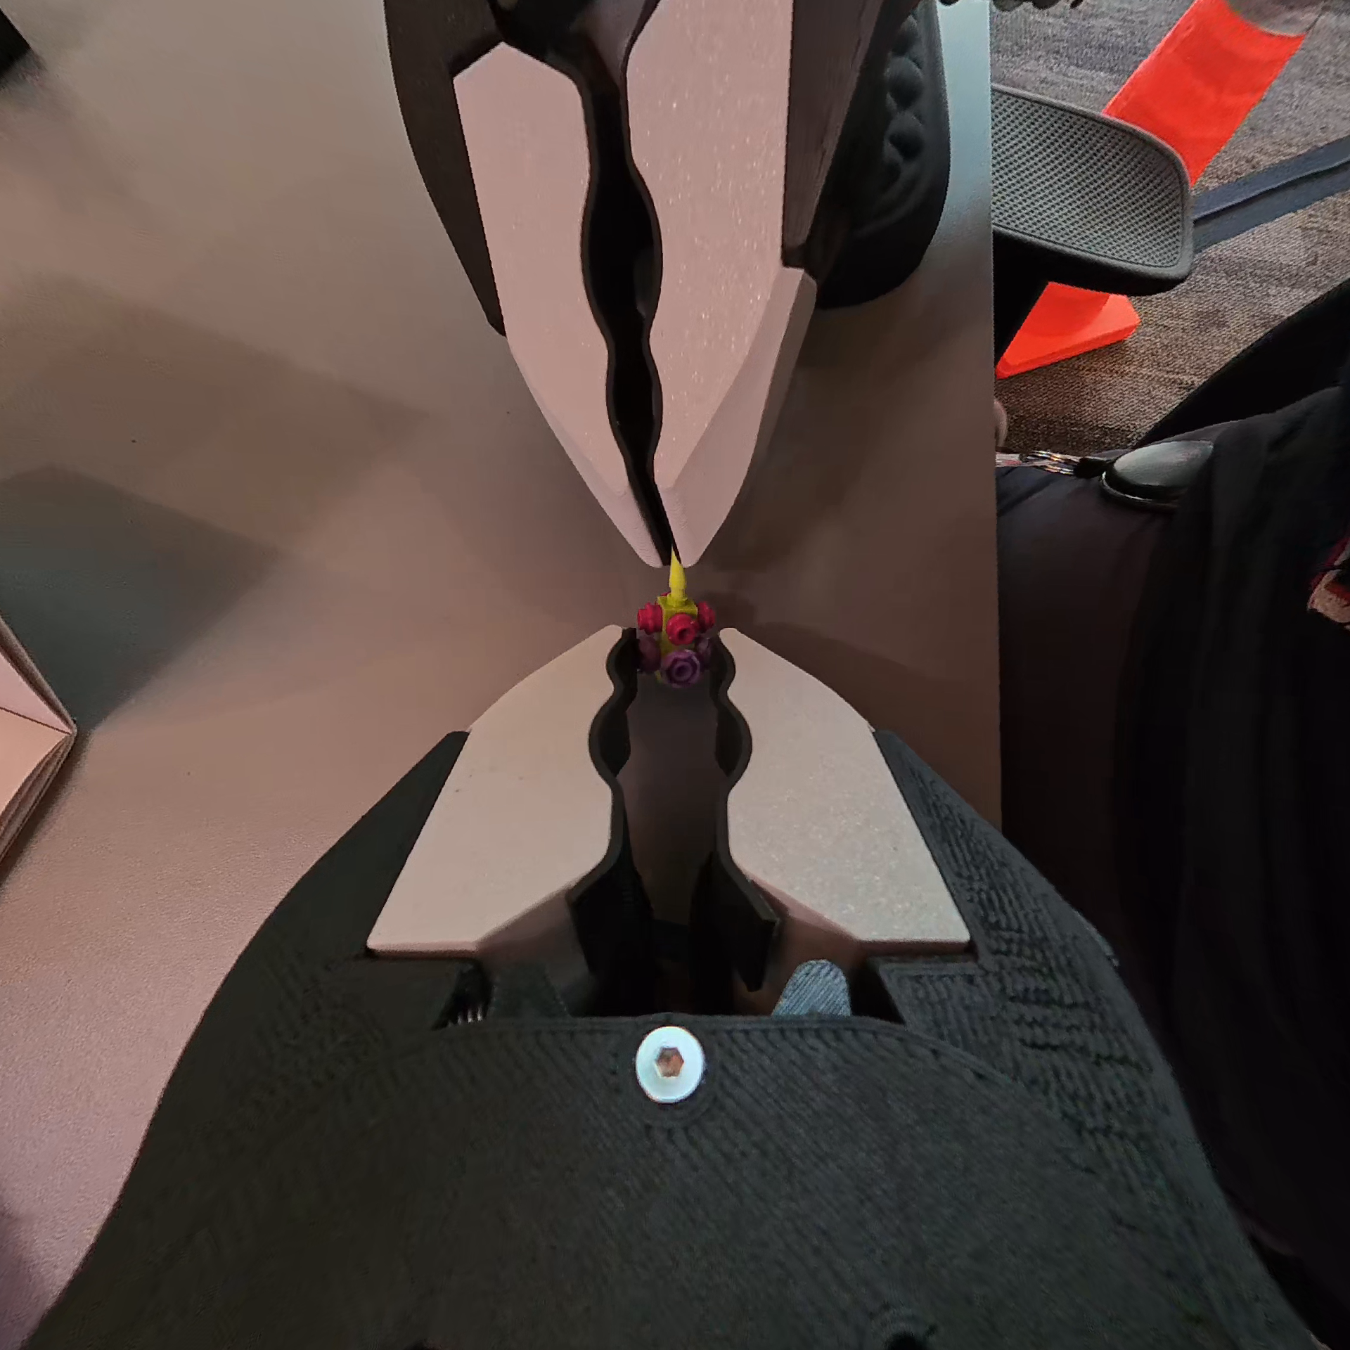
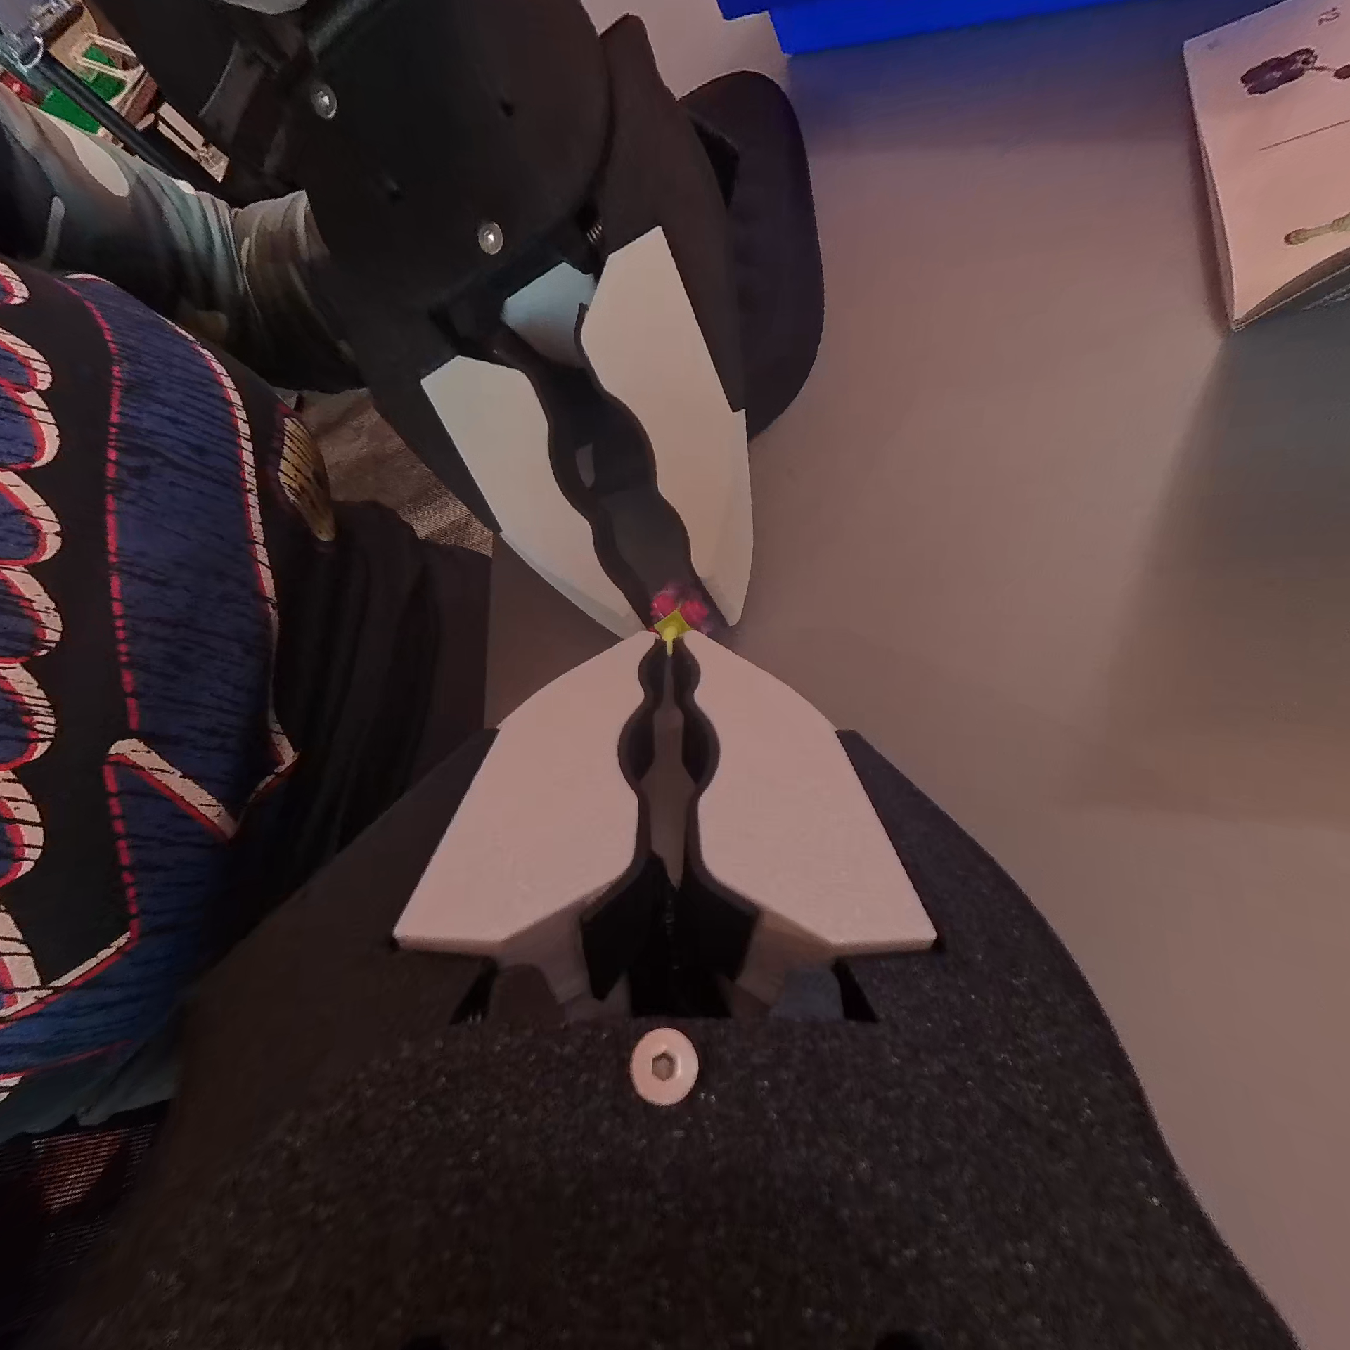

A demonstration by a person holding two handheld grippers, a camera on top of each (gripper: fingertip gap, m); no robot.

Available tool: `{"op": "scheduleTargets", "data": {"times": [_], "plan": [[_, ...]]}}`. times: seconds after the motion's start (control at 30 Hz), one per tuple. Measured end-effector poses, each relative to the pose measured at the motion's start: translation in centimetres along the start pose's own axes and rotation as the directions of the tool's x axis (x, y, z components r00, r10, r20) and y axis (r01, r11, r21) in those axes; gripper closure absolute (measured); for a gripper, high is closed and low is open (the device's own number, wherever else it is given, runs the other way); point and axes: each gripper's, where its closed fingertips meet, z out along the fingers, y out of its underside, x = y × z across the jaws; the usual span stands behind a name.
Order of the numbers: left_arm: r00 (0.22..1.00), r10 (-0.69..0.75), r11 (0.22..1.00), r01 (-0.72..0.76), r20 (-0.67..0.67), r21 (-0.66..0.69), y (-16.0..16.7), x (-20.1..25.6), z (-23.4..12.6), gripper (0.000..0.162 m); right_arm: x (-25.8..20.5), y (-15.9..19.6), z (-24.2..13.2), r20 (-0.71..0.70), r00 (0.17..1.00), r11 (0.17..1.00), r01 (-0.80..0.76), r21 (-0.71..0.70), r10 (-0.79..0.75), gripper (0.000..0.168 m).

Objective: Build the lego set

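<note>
A small lego cluster point(image 1: 676, 643) has a yellow-green core with red and purple round pieces around it. My left gripper point(image 1: 672, 654) is shut on it and holds it above the table point(image 1: 219, 365). A thin yellow spike point(image 1: 676, 577) sticks out of the cluster's far end. My right gripper point(image 1: 670, 559) comes from the opposite side, shut on the spike's tip. In the right wrist view, my right gripper point(image 2: 668, 643) pinches the yellow spike point(image 2: 669, 637). The cluster point(image 2: 676, 606) sits between the tips of the left gripper point(image 2: 683, 614) just beyond.
An instruction booklet point(image 2: 1278, 168) lies on the table at the right wrist view's far right, and its corner shows in the left wrist view point(image 1: 29, 738). A person's torso point(image 1: 1205, 730) is at the table edge. A chair armrest point(image 1: 1088, 190) and an orange cone point(image 1: 1169, 146) stand beyond. My left and right fingertips are right by each other.
</note>
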Motion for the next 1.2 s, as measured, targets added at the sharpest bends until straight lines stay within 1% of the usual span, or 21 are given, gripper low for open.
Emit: {"op": "scheduleTargets", "data": {"times": [0.37, 0.7, 0.87, 1.03, 1.2], "plan": [[1.0, -0.015, 0.999, 0.015, -0.015, -0.03, 0.4, 0.0, 0.3, 0.144, 0.1, 0.6, 0.4, -0.029, 0.999, 0.999, 0.031, -0.039, -0.032, 0.166], [0.999, -0.002, 1.0, 0.001, -0.034, -0.031, 0.4, 0.3, 0.3, 0.144, 0.0, 0.6, 0.6, -0.01, 0.999, 0.998, 0.037, -0.052, -0.037, 0.166], [0.999, 0.012, 0.999, -0.014, -0.038, -0.041, 0.5, 0.4, 0.4, 0.144, -0.4, 0.1, 1.0, 0.011, 0.999, 0.998, 0.043, -0.043, -0.043, 0.166], [0.998, -0.004, 0.999, 0.002, -0.058, -0.04, 0.4, 0.5, 0.4, 0.143, -0.2, 0.6, 0.6, -0.019, 0.998, 0.991, 0.05, -0.124, -0.053, 0.166], [0.997, -0.023, 0.999, 0.02, -0.077, -0.046, 0.4, 0.6, 0.4, 0.143, -0.1, 0.7, 0.6, -0.075, 0.99, 0.963, 0.101, -0.252, -0.123, 0.166]]}}
